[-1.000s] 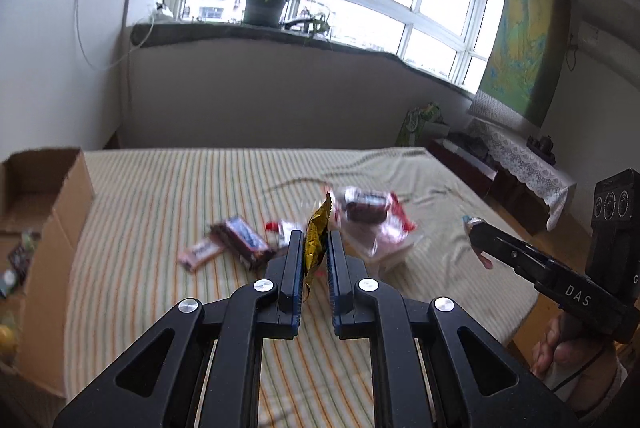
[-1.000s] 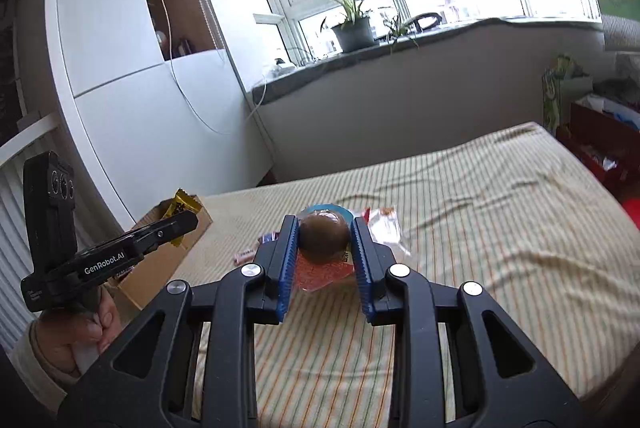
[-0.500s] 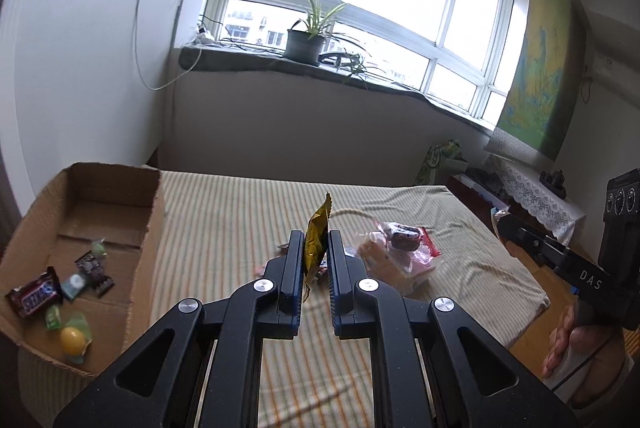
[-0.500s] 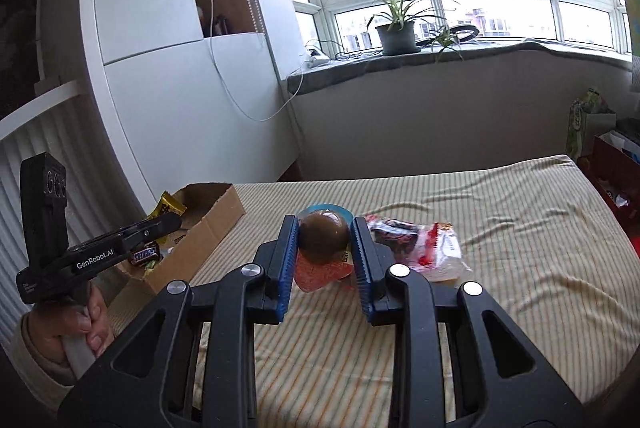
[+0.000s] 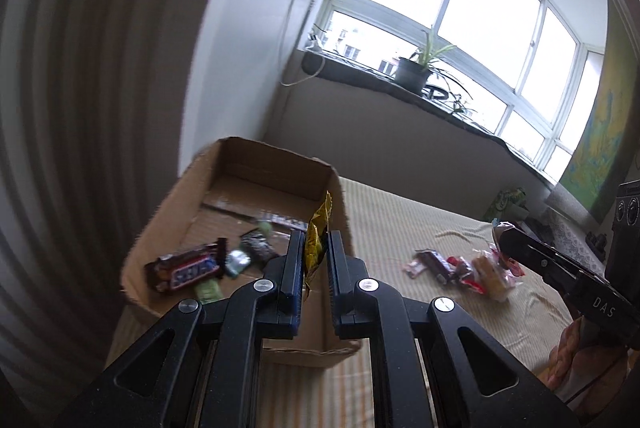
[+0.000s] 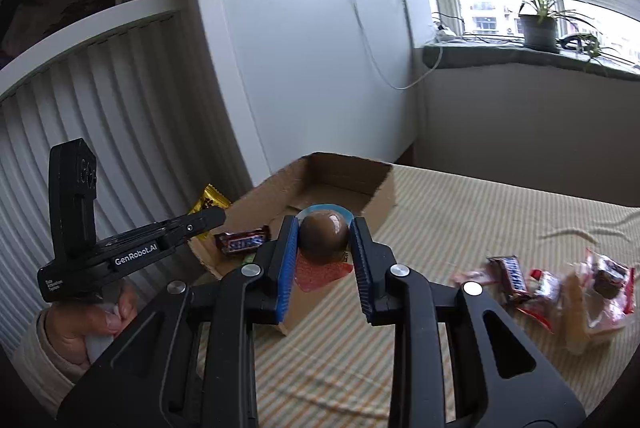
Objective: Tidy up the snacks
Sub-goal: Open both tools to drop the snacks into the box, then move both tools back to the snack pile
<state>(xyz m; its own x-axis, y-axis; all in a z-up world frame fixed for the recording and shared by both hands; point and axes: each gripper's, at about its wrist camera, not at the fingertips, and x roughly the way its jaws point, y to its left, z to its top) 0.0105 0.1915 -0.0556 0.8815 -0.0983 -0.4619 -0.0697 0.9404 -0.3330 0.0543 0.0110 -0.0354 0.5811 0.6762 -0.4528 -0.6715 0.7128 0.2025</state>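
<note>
Daylight from a wide window falls on a bed (image 5: 420,228) with a striped cover, where an open cardboard box (image 5: 256,196) sits at the edge nearest a white cabinet (image 6: 304,68). At lower centre of the left wrist view, the left gripper (image 5: 314,252) is closed narrowly on a gold wrapper (image 5: 317,238), which stands upright between the blue-padded fingers and pokes out above their tips, just over the box's near right corner. Inside the box lie a Snickers bar (image 5: 188,266), a dark wrapped sweet (image 5: 258,244) and small green sweets (image 5: 238,260). From the right wrist view the same gold wrapper (image 6: 208,202) shows sticking out past the left gripper (image 6: 212,216), beside the box's left wall (image 6: 260,200).

The right gripper (image 6: 325,240) clamps a brown ball-shaped chocolate (image 6: 324,236) between its fingers, with a blue rim behind it and a red label under it; it is held above the box's near end. Another view of this gripper (image 5: 500,232) shows it out over the bed, to the right of the box. A loose pile of snacks (image 6: 560,284) remains on the cover to the right, well apart from the box: a dark bar (image 6: 510,278), red wrappers and a clear pack with a brown cake (image 6: 608,276). A potted plant (image 6: 538,20) stands on the windowsill.
</note>
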